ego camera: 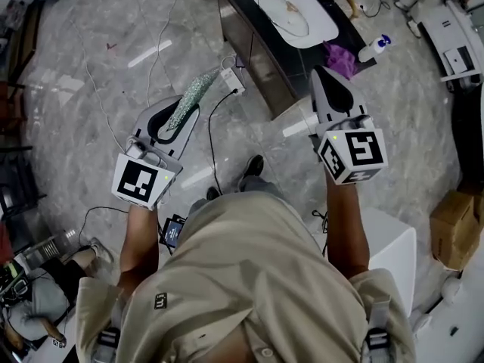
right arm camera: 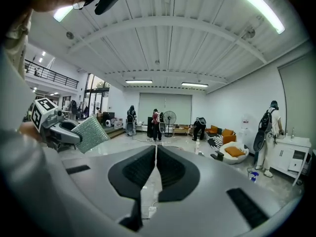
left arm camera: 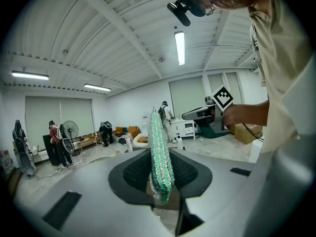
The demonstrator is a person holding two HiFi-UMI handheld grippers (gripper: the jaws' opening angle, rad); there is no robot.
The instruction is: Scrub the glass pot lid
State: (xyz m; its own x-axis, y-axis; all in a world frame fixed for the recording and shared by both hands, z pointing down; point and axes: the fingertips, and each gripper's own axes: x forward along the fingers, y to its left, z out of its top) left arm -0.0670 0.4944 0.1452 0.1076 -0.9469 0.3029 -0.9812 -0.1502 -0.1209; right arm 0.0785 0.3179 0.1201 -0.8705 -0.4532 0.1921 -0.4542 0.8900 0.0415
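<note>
The glass pot lid [ego camera: 284, 13] lies in a white basin [ego camera: 327, 26] on a dark counter at the top of the head view, well ahead of both grippers. My left gripper [ego camera: 184, 115] is shut on a green sparkly scrub sponge [ego camera: 193, 94], which stands edge-on between the jaws in the left gripper view [left arm camera: 160, 154]. My right gripper [ego camera: 324, 74] is held up on the right, with its jaws closed together and nothing between them [right arm camera: 156, 157]. From the right gripper view, the left gripper [right arm camera: 58, 130] and its sponge [right arm camera: 92, 132] show at the left.
A purple cloth [ego camera: 342, 59] and a spray bottle [ego camera: 376, 48] lie by the counter's right end. A power strip [ego camera: 232, 80] and cables trail over the marble floor. A white box [ego camera: 393, 240] and a cardboard box [ego camera: 454, 229] stand at the right. Several people stand far off.
</note>
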